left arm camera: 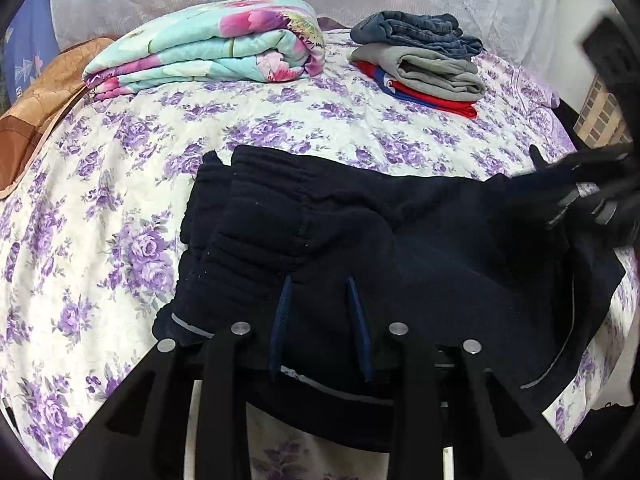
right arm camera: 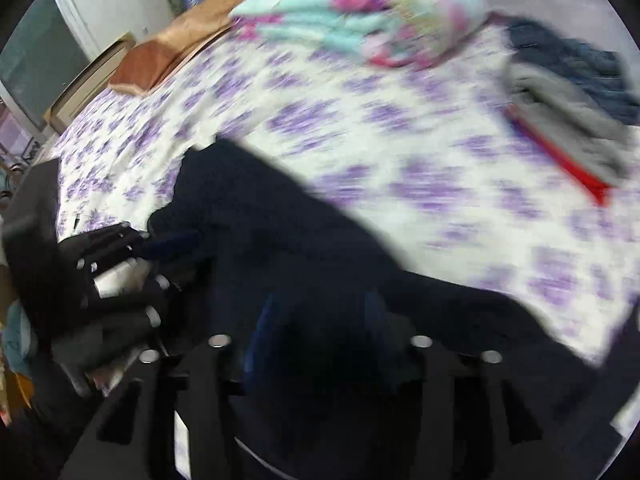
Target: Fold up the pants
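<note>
no readable text, no labels, no brands (right wrist view blurred)

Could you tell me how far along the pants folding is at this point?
Done: three folded garments are stacked at the bed's far side. In hand: the dark navy knit pants lie partly doubled over on the purple-flowered bedspread, under the left gripper. Left: flattening and finishing folds.

Left hand-held gripper partly closed; right hand-held gripper blurred.
</note>
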`<control>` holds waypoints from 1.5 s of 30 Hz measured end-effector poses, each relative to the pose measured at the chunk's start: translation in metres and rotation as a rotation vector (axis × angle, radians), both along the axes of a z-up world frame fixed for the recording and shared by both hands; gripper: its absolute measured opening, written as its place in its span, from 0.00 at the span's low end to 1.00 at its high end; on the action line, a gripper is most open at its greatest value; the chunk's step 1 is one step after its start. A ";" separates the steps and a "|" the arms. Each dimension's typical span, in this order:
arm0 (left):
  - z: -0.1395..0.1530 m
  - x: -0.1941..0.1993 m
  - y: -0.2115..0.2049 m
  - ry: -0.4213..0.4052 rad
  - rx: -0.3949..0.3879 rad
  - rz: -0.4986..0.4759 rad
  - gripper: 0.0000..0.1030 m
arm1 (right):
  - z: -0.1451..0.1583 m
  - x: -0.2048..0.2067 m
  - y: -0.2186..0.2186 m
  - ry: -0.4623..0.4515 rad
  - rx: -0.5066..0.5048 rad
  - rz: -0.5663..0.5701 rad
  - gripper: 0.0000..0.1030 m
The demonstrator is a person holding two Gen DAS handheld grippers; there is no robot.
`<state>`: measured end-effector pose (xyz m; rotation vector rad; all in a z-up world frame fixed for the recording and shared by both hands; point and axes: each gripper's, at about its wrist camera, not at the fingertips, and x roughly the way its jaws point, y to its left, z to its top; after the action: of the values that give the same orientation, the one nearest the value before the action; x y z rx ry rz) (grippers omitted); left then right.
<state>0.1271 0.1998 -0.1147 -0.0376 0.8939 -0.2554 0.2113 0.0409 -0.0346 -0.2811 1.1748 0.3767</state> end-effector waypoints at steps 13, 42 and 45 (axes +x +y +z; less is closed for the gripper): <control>-0.004 -0.003 0.016 -0.022 -0.136 -0.019 0.27 | 0.001 0.112 -0.275 0.184 -0.193 -0.856 0.55; -0.004 -0.005 0.016 -0.031 -0.141 -0.024 0.29 | 0.059 -0.161 -0.408 -0.144 0.282 -0.977 0.06; -0.004 -0.007 0.017 -0.032 -0.151 -0.024 0.29 | 0.002 -0.193 -0.433 -0.048 0.353 -1.042 0.06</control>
<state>0.1205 0.2170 -0.1189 -0.1620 0.8427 -0.3450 0.0186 -0.3916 -0.0328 0.6227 1.0370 -0.3428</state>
